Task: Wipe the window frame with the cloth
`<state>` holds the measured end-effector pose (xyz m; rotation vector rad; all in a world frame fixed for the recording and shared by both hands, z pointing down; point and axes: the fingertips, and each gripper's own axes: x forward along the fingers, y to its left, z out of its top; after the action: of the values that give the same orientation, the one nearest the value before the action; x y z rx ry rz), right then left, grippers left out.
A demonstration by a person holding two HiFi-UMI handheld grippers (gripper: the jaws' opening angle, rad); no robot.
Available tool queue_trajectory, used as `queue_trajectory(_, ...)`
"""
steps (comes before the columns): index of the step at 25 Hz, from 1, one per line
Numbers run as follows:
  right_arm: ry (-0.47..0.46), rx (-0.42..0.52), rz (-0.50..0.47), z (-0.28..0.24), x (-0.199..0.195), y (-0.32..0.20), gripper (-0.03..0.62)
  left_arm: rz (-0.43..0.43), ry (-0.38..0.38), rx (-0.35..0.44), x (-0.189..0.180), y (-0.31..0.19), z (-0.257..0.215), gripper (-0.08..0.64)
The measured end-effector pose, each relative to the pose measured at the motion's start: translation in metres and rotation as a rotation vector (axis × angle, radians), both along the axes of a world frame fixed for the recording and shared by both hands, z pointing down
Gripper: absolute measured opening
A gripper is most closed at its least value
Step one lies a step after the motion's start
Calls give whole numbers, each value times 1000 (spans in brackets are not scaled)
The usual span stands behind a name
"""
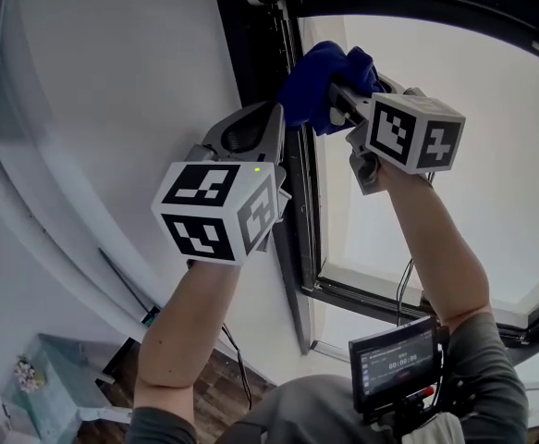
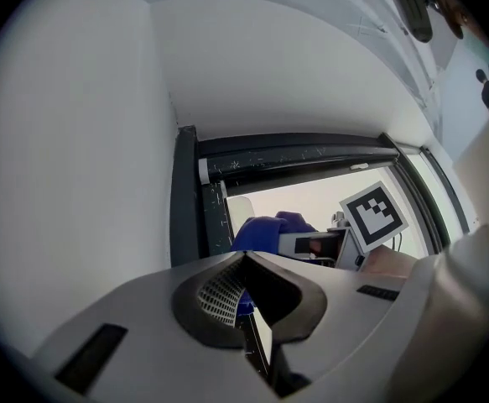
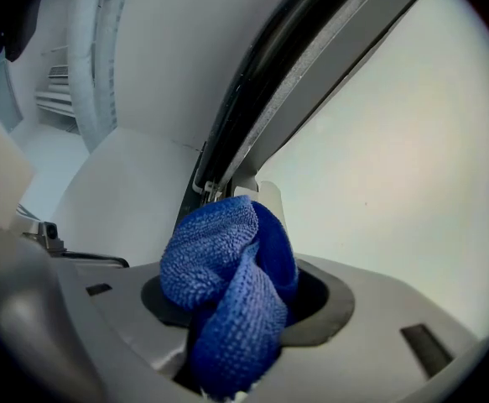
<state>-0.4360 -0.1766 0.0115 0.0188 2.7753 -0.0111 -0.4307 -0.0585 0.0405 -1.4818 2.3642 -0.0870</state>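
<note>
A dark window frame [image 1: 299, 220] runs upright between the white wall and the bright pane. My right gripper [image 1: 336, 102] is shut on a bunched blue cloth [image 1: 323, 83], which presses against the frame's upper part. In the right gripper view the blue cloth [image 3: 227, 300] fills the jaws and hides the fingertips, with the window frame [image 3: 265, 112] just beyond it. My left gripper [image 1: 271, 117] hovers just left of the frame, below the cloth, with its jaws closed together and nothing between them. From the left gripper [image 2: 244, 259] view, the blue cloth [image 2: 265, 232] and window frame [image 2: 185, 204] lie ahead.
White wall [image 1: 112, 100] lies left of the frame and the glass pane [image 1: 472, 72] to its right. A small monitor [image 1: 394, 366] hangs at the person's chest. A pale cabinet [image 1: 38, 391] and wooden floor show far below at lower left.
</note>
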Motion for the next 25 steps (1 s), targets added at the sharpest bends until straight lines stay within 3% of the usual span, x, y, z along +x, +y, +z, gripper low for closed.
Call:
queue_trajectory(10,-92,-38,25,-58,-19,-2,236,11,-12,22,-11,5,-17,9)
queue_trajectory(15,-62,3,77,-53,-26,-4,236,17,9,25,-16,5,-8,9)
queue_trajectory(25,-5,-20,64,-6,-29,-6,236,4,55,22,-19,7,16,9)
